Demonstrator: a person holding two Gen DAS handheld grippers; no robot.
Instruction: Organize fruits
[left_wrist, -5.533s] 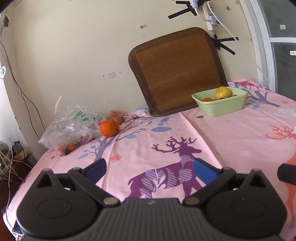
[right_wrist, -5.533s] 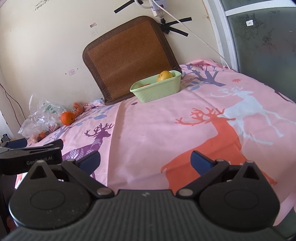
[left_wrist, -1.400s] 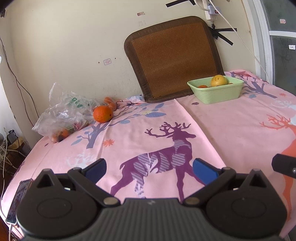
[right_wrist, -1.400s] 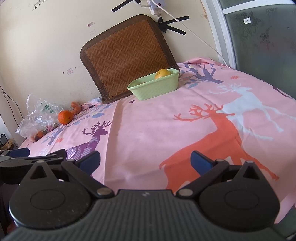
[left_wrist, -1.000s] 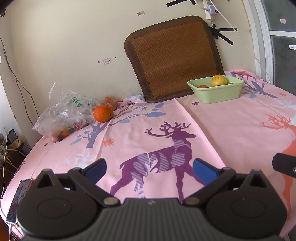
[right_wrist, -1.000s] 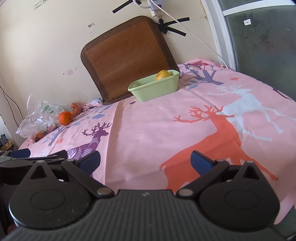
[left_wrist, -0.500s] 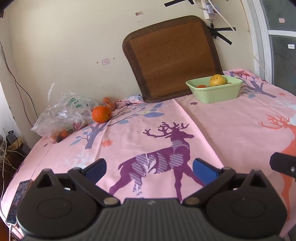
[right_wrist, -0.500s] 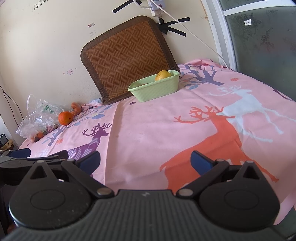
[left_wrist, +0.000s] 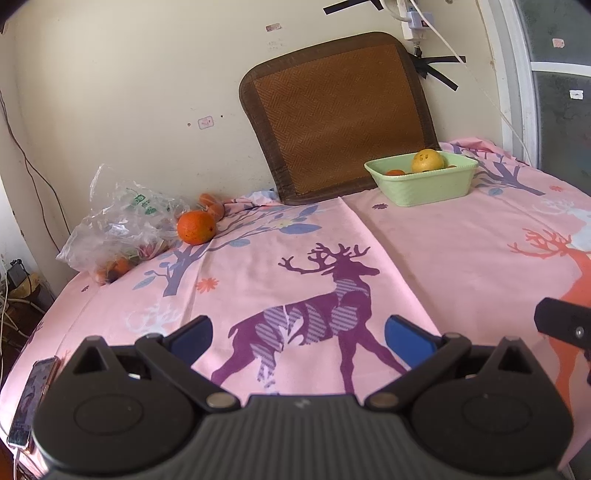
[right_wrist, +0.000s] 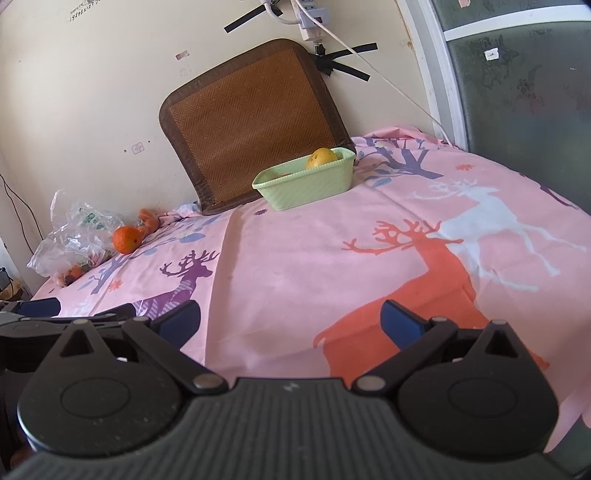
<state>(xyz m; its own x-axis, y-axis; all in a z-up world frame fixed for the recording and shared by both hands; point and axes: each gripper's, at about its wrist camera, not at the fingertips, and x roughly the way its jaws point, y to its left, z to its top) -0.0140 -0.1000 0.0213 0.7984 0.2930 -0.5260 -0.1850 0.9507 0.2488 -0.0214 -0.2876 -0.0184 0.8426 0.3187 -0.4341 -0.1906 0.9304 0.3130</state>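
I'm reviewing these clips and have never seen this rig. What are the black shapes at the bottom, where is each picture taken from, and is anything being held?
There is no robot arm. A person holds a two-finger claw in each hand, and each claw carries a wide-angle camera looking forward along its fingers. The black shape with blue pads at the bottom of each picture is that claw seen from behind: the left claw in the left wrist view, the right claw in the right wrist view. Both are open and hold nothing.

They face a pink deer-print cloth. At the back stands a green basket with a yellow fruit in it. To the left, a loose orange lies beside a clear plastic bag with more fruit inside. A brown woven mat leans on the wall.
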